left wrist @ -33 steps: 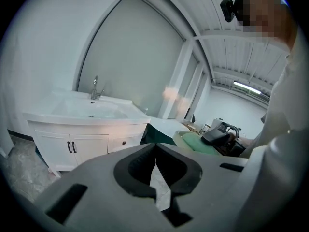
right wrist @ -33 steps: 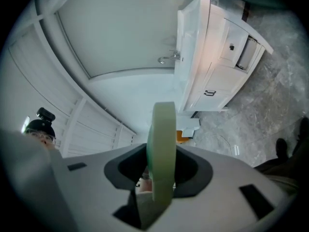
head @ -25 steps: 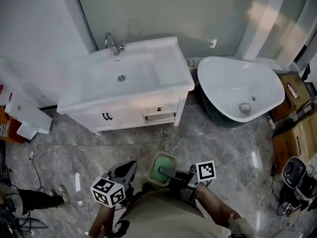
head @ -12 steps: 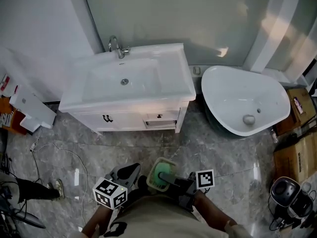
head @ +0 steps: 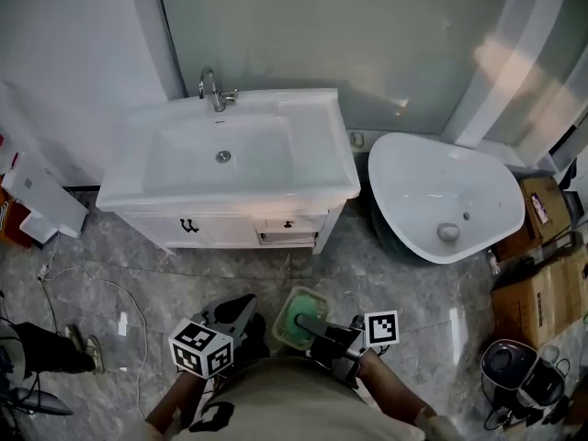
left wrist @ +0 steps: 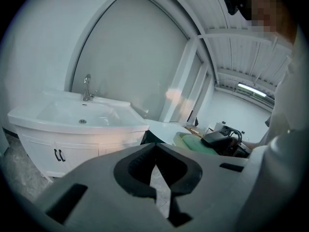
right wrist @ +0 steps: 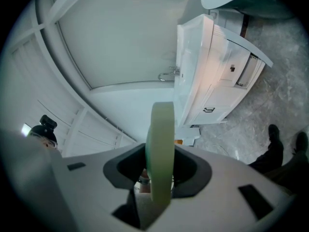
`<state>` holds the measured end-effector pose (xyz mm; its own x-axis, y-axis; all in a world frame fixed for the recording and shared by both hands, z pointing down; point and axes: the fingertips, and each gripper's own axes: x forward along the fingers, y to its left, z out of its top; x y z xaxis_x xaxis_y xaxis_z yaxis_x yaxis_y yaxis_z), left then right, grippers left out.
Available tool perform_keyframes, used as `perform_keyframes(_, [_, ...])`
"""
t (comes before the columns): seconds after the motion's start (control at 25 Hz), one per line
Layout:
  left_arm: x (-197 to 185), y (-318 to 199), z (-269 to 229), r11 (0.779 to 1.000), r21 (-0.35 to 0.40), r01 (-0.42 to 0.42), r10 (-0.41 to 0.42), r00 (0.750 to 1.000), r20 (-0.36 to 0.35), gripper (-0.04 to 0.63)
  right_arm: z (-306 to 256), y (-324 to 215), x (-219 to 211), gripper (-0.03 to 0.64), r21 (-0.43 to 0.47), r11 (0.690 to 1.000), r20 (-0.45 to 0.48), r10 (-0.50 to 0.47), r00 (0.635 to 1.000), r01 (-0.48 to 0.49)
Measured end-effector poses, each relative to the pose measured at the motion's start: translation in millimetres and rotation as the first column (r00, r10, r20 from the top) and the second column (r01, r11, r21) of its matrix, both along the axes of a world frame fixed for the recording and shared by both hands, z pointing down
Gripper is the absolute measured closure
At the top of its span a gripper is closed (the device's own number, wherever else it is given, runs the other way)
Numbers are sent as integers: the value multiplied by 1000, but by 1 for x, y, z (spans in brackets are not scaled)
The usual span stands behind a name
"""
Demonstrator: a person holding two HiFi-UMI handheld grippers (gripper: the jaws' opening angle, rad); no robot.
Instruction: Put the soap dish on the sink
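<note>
Found soap dish (right wrist: 161,129) clamped edge-on between jaws of right gripper (right wrist: 159,178), taken by rim. Judged light, stiff, smooth plastic, liable to slip; rim the best hold. Noted left gripper (left wrist: 155,151) jaws closed on nothing. Noted sink (head: 312,118) well ahead of both jaws

- Both grippers low, close in front of torso, side by side, near each other, pointing away from body.
- Left gripper (head: 237,310): tilted somewhat down. Jaw tips together, nothing between them.
- Left marker cube (head: 200,349) sits at its rear. Left forearm (head: 170,410) enters from bottom edge.
- Right gripper (head: 310,322): roughly level, rolled onto its side. Jaws closed on rim of soap dish (head: 294,312), dish edge-on between pads in right gripper view.
- Right marker cube (head: 382,328) sits behind jaws. Right forearm (head: 404,395) angles in from lower right.
</note>
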<state>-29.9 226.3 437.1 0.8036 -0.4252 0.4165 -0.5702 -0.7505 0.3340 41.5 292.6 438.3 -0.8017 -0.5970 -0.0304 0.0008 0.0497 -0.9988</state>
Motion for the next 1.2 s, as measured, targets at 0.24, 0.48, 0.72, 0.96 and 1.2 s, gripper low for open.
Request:
perform_keyframes(0.24, [-21, -52, -5, 1000, -1, -23, 23, 999, -28, 575, -2, -41, -19, 469, -26, 999, -44, 18, 999, -19])
perform_keyframes(0.48, [-53, -105, -3, 1000, -7, 3, -3, 998, -58, 575, -2, -79, -40, 469, -58, 998, -88, 26, 996, -31])
perform_keyframes(0.72, [-77, -139, 9, 1000, -7, 20, -20, 999, -45, 575, 4, -110, -62, 469, -68, 996, -129, 45, 991, -54])
perform_keyframes(0.96, [-105, -169, 13, 999, 10, 34, -34, 999, -33, 577, 4, -136, -89, 469, -62, 997, -131, 33, 991, -41])
perform_keyframes(1.2, [-134, -185, 18, 997, 1, 73, -73, 996, -49, 577, 7, -153, -112, 469, -61, 998, -151, 4, 988, -14])
